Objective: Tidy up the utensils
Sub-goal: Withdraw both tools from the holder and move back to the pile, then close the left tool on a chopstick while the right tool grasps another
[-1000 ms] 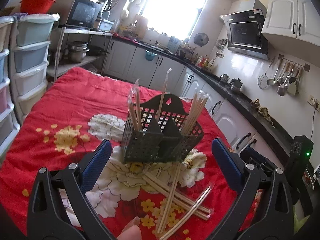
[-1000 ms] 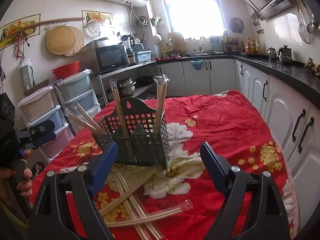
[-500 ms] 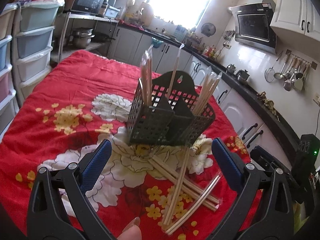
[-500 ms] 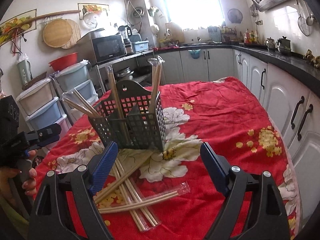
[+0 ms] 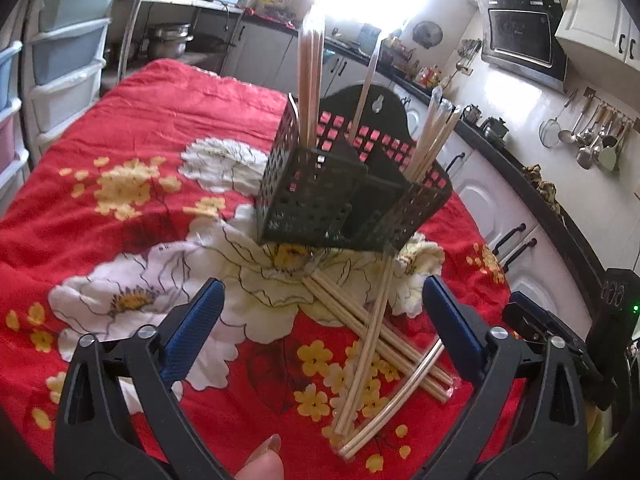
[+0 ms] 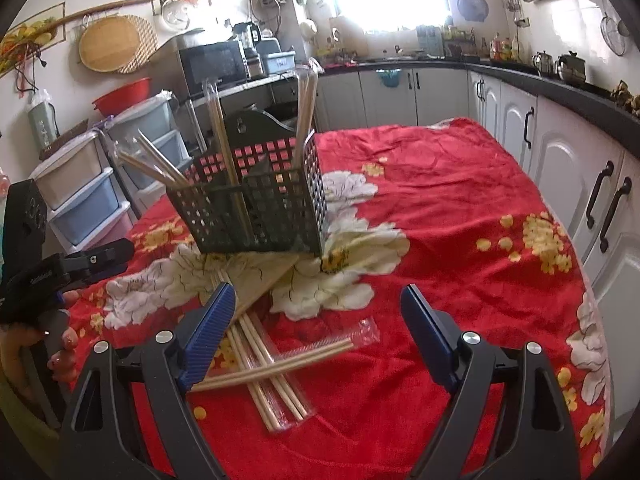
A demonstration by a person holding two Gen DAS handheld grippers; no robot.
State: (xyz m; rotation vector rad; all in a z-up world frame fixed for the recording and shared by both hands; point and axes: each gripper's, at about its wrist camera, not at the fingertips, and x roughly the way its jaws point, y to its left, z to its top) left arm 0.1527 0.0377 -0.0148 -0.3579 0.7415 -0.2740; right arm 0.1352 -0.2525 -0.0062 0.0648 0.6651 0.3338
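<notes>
A black mesh utensil holder [image 5: 320, 196] [image 6: 260, 216] stands on the red floral cloth [image 5: 132, 112]. Several wrapped chopsticks [image 5: 310, 80] [image 6: 220, 128] stick up out of its compartments. More wrapped chopsticks [image 5: 372, 340] [image 6: 272, 364] lie crossed in a loose pile on the cloth in front of the holder. My left gripper [image 5: 320, 284] hovers above and short of the pile; its jaws are closing, still wide, with nothing gripped. My right gripper [image 6: 317, 290] hangs open over the pile's right end, its left finger [image 6: 208, 328] just above the sticks.
Stacked plastic drawers [image 6: 80, 184] stand past the table's left side. White cabinets [image 6: 580, 184] with a dark counter run along the right. A hand [image 6: 60, 344] holds the other gripper at the left edge of the right wrist view.
Both grippers have sunk toward the cloth and tipped downward. The holder and the loose chopsticks now sit closer and larger in both views.
</notes>
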